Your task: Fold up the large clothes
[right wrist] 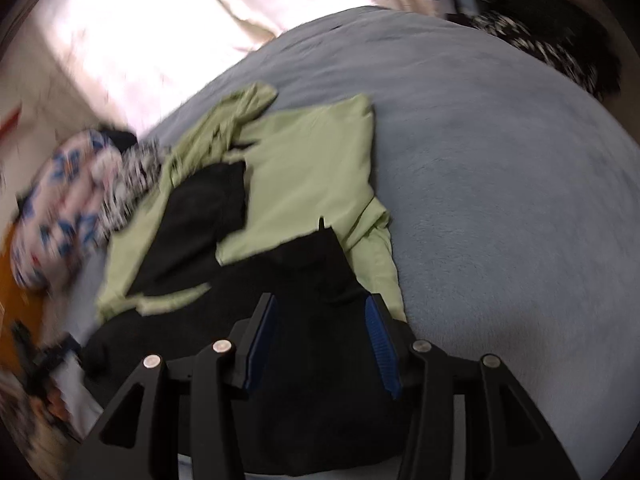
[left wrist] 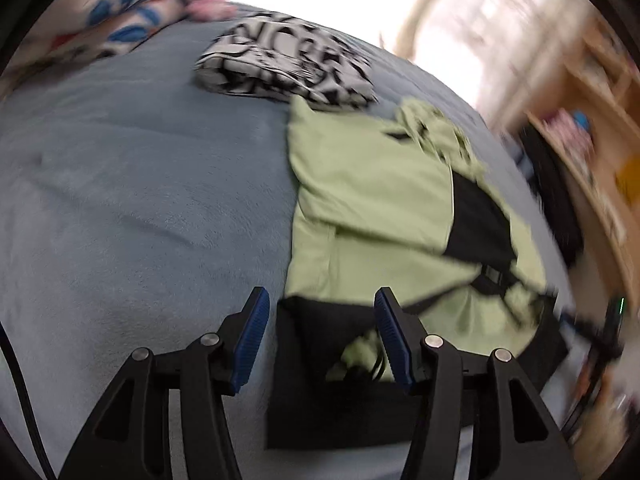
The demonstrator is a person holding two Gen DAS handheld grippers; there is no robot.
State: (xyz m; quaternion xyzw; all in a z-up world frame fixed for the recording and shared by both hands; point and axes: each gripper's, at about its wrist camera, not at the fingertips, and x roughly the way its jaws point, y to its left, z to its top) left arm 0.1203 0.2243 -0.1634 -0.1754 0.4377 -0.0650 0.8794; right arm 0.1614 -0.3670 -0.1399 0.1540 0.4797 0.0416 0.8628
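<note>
**Green-and-black jacket laid out on the bed, both jaws released at its near hem**

Jacket [left wrist: 372, 184] is the garment being folded: a pale green shell with black panels, lying on the grey-blue bed [left wrist: 140, 184]. It sits toward one side of the bed rather than the middle, which leaves open cover beside it; I judge that space is kept for turning the fold over. A black-and-white patterned garment [left wrist: 288, 60] lies beyond it, just touching its far corner, looking already folded and set aside. A floral pillow [left wrist: 120, 12] lies well apart at the far edge.

Its long axis runs away from both cameras, from the black hem [left wrist: 320, 380] nearest the grippers to the crumpled green hood or collar at the far end. One green flap is already laid across the body, so the piece reads as partly folded lengthwise.

Left gripper [left wrist: 320, 336] has its jaws released, spread over the hem's left corner with nothing pinched. Right gripper [right wrist: 320, 344] is likewise released, its blue pads standing either side of black cloth without pressing it. Both views are motion-blurred, so whether the tips touch fabric I cannot tell. Placing the two at the near hem suits lifting that edge toward the collar.
</note>
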